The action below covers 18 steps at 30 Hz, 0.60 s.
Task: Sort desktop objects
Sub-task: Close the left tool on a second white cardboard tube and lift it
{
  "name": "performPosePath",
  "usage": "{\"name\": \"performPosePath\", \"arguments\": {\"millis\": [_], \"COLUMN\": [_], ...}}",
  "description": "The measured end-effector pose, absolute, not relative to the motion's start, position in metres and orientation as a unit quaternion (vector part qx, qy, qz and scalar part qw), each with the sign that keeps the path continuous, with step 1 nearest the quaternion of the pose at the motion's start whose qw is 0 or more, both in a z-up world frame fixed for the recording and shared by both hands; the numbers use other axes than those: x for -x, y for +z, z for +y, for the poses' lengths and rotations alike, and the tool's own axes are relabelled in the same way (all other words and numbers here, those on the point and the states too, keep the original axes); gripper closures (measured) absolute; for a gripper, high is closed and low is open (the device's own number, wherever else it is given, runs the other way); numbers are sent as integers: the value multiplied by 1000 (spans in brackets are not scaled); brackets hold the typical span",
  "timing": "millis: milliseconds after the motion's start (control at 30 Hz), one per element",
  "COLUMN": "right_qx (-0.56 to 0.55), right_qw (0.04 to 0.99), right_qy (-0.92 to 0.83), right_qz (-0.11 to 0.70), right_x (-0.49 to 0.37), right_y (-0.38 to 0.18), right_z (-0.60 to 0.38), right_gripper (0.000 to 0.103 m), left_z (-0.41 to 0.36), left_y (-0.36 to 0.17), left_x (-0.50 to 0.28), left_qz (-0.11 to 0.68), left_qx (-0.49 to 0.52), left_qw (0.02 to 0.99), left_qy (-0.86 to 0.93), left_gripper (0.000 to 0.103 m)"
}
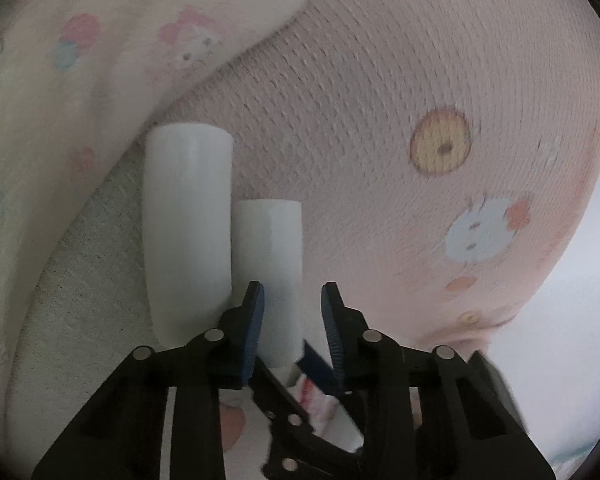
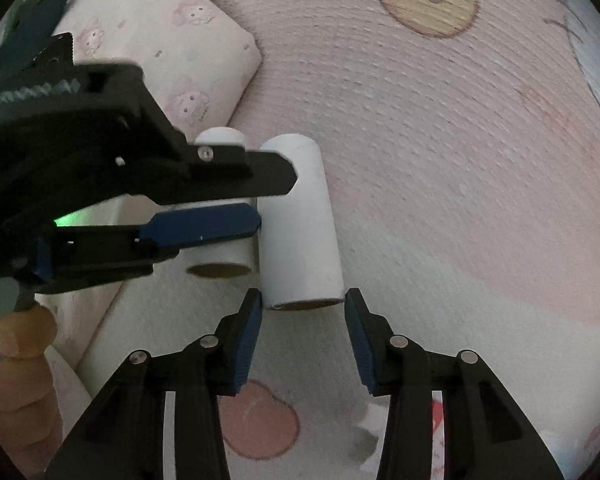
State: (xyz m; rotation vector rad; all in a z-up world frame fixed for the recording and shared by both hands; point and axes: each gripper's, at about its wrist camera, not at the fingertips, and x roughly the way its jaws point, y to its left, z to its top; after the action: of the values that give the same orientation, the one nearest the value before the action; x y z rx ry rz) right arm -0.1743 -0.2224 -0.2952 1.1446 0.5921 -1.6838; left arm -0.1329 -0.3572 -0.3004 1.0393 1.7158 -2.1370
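Two white paper rolls with cardboard cores lie side by side on a pink cartoon-print mat. In the left wrist view the longer roll (image 1: 188, 232) lies left of the shorter roll (image 1: 270, 276). My left gripper (image 1: 292, 300) is open, its jaws astride the near end of the shorter roll. In the right wrist view my right gripper (image 2: 303, 304) is open, its fingertips flanking the near end of one roll (image 2: 298, 224). The left gripper (image 2: 256, 200) reaches in from the left over the other roll (image 2: 224, 258).
A pink cartoon-print pillow (image 1: 80, 80) lies behind and left of the rolls; it also shows in the right wrist view (image 2: 168, 40). A person's hand (image 2: 16, 360) holds the left gripper. The mat (image 1: 420, 120) stretches to the right.
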Motion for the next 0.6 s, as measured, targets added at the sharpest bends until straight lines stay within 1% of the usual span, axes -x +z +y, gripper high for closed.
{"name": "performPosePath", "arguments": {"millis": [133,233,333,467,533,600], "right_qx": [-494,-529,-530,-548,-551,-552], "right_qw": [471,453,442,428,428,427], "right_qy": [-696,-686,-693,-695,-696,-698], "right_qz": [223,211,209,182,170,160], "right_x": [177,180,178,177,173,165], "right_y": [-294,-297,-296,-294,-290,-285], "right_z": [-206,-192,-174,-151,-140,-129], "right_gripper": [63,63,64,64,64,64], "left_z": [-338,-328,-320,-309,-298,-289], "left_y": [-306,-316,-326,-333,-332,-327], "left_x": [140,140,135,126,116,108], "left_qz": [535,559,582,612,615,601], "left_qx": [-406,-415,-419,-417,-422,-430], "left_qw": [105,68,36,11,-2,-3], "left_qy": [-734,-715,-696,-672,-666,-674], "left_gripper": [69,69,69,70,70,70]}}
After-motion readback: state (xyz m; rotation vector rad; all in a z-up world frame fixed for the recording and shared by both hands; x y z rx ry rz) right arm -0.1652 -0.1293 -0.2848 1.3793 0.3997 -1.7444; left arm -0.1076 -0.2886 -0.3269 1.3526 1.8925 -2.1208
